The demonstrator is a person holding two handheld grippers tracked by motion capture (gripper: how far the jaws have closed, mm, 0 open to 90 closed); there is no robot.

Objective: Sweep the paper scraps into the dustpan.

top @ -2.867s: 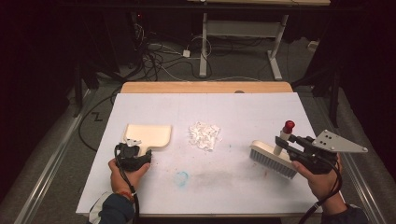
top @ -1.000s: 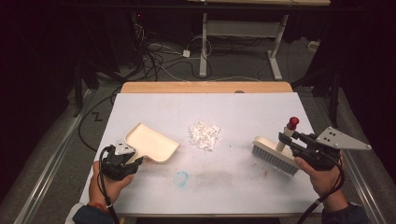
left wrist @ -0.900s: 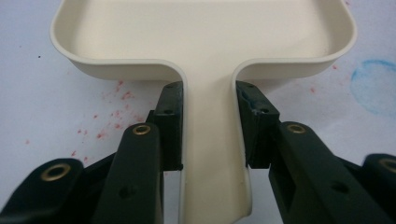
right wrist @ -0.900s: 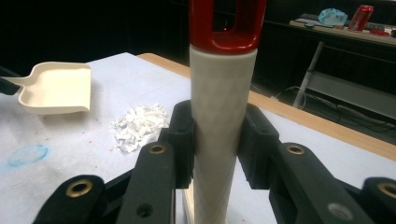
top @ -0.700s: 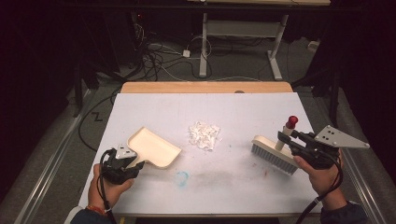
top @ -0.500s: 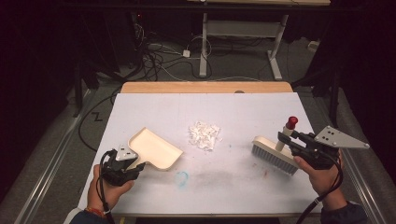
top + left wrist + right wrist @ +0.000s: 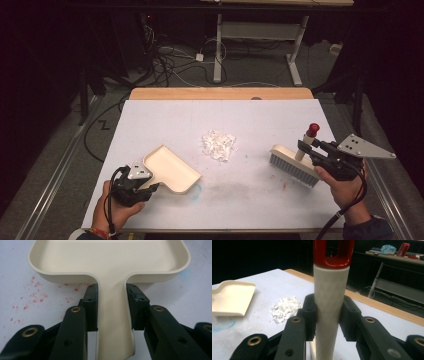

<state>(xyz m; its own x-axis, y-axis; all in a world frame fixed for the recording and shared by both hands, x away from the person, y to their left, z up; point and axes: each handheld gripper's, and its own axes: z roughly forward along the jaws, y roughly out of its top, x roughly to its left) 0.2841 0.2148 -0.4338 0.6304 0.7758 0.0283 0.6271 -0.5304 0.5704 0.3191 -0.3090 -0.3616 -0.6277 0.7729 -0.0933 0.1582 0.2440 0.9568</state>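
The left gripper (image 7: 145, 187) squeezes the handle of the cream dustpan (image 7: 172, 169). In the left gripper view, the pan's tray (image 7: 110, 257) sits at 12 o'clock from the jaws, flat on the white table (image 7: 260, 125). The right gripper (image 7: 312, 150) squeezes the handle of the brush (image 7: 295, 165), which stands up with a red tip (image 7: 313, 129) on top. Its bristles rest on the table. A small pile of white paper bits (image 7: 219, 145) lies between them, at 2 o'clock from the dustpan and 10 o'clock from the brush.
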